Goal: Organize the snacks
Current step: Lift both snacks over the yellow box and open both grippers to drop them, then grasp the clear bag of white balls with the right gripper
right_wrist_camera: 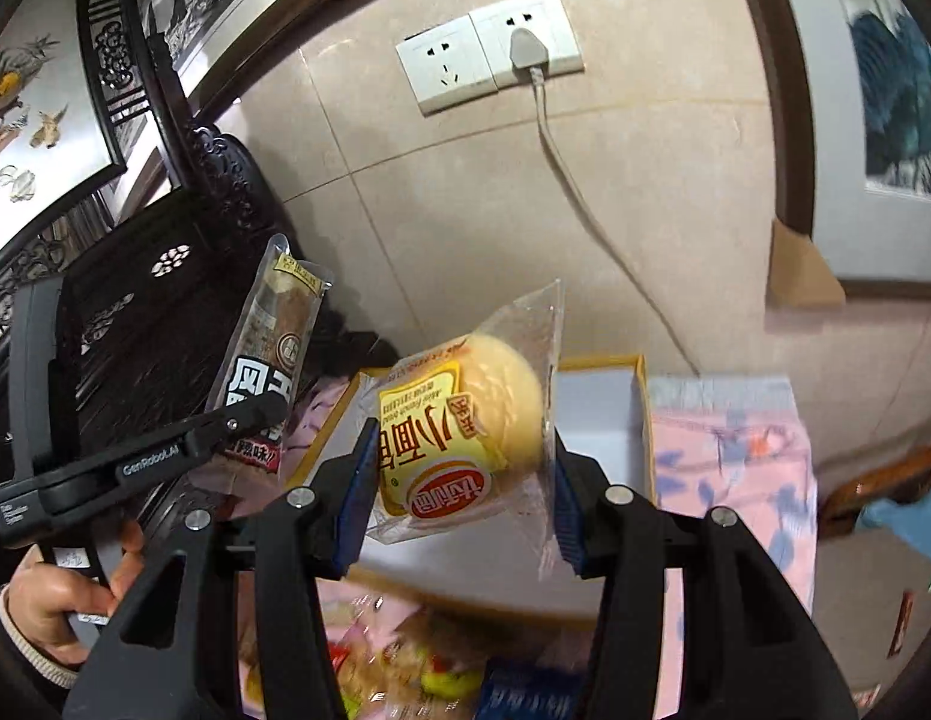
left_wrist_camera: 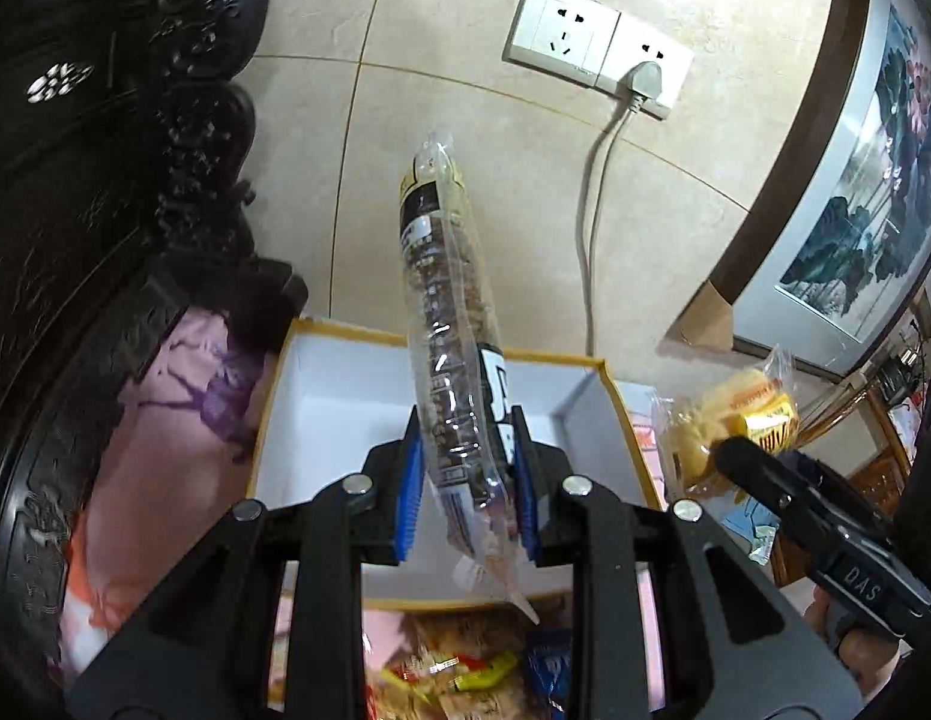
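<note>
Left gripper [left_wrist_camera: 465,498] clamped a long clear brown-snack packet [left_wrist_camera: 450,324]; right gripper [right_wrist_camera: 459,498] clamped a clear-wrapped yellow bun [right_wrist_camera: 465,420], both above the white, yellow-rimmed open box [left_wrist_camera: 321,372]. Loose snack pile [left_wrist_camera: 459,672] lay nearest, w/ carved dark wood furniture [left_wrist_camera: 105,210] close left & tiled wall [left_wrist_camera: 465,90] behind.

Open white box [left_wrist_camera: 345,384] interior free at 12 o'clock below both held packets; carved dark furniture [left_wrist_camera: 105,180] crowding 9 o'clock; snack pile [left_wrist_camera: 459,672] blocking 6 o'clock; wall cord [left_wrist_camera: 591,228] hanging at 1 o'clock.
</note>
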The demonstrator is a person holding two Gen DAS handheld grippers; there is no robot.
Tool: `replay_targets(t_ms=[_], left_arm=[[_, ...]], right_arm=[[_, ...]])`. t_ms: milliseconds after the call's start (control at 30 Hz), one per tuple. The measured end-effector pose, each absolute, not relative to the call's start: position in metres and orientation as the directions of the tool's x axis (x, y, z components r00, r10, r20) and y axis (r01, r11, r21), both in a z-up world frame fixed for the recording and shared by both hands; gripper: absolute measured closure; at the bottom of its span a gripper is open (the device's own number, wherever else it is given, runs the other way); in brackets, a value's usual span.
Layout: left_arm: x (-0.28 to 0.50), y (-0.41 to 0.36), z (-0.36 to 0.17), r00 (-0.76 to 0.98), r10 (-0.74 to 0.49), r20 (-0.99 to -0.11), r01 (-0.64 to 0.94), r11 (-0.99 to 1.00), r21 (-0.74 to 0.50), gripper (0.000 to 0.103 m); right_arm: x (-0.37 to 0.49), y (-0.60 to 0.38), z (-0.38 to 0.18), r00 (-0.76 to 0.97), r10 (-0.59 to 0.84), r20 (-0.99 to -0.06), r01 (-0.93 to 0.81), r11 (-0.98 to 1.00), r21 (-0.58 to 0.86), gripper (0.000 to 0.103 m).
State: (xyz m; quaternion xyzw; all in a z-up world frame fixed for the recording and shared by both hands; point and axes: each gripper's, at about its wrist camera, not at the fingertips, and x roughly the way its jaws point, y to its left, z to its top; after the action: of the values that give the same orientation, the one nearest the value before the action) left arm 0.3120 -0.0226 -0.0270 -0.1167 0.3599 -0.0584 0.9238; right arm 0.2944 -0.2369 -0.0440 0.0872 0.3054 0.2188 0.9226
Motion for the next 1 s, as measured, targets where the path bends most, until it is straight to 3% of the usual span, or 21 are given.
replay_targets(t_ms=[167,233,267,300,467,533,600,800,1000], left_arm=[[0.333,-0.019,-0.037,0.724,-0.174,-0.667,0.003,0.968,-0.249,0.075],[0.336,-0.015,-0.04,0.727,-0.15,-0.67,-0.024,0.97,-0.243,0.052],[0.336,-0.014,-0.04,0.731,-0.118,-0.672,-0.052,0.972,-0.227,0.023],[0.332,-0.013,-0.038,0.741,-0.076,-0.668,-0.085,0.975,-0.205,0.014],[0.306,-0.005,-0.028,0.766,-0.031,-0.642,-0.108,0.978,-0.176,0.005],[0.294,0.001,-0.032,0.749,0.001,-0.663,-0.155,0.972,-0.174,0.005],[0.281,0.006,-0.036,0.738,0.023,-0.675,-0.193,0.965,-0.178,0.005],[0.207,0.021,-0.056,0.751,0.093,-0.654,-0.257,0.953,-0.159,0.002],[0.132,0.026,-0.097,0.697,0.102,-0.709,-0.282,0.949,-0.141,0.002]], right_arm=[[0.316,-0.227,-0.051,0.714,0.437,-0.547,-0.35,0.9,0.261,0.052],[0.324,-0.222,-0.055,0.709,0.42,-0.567,-0.343,0.907,0.244,0.05],[0.324,-0.222,-0.055,0.712,0.406,-0.573,-0.33,0.914,0.238,0.042],[0.322,-0.223,-0.054,0.716,0.392,-0.577,-0.317,0.92,0.232,0.03],[0.302,-0.233,-0.054,0.721,0.371,-0.585,-0.289,0.929,0.232,0.029],[0.291,-0.238,-0.061,0.707,0.353,-0.613,-0.264,0.936,0.235,0.021],[0.276,-0.245,-0.068,0.701,0.326,-0.634,-0.227,0.945,0.235,0.006],[0.209,-0.272,-0.103,0.672,0.212,-0.71,-0.099,0.975,0.197,0.004],[0.146,-0.299,-0.16,0.547,0.232,-0.805,0.046,0.951,0.305,0.003]])
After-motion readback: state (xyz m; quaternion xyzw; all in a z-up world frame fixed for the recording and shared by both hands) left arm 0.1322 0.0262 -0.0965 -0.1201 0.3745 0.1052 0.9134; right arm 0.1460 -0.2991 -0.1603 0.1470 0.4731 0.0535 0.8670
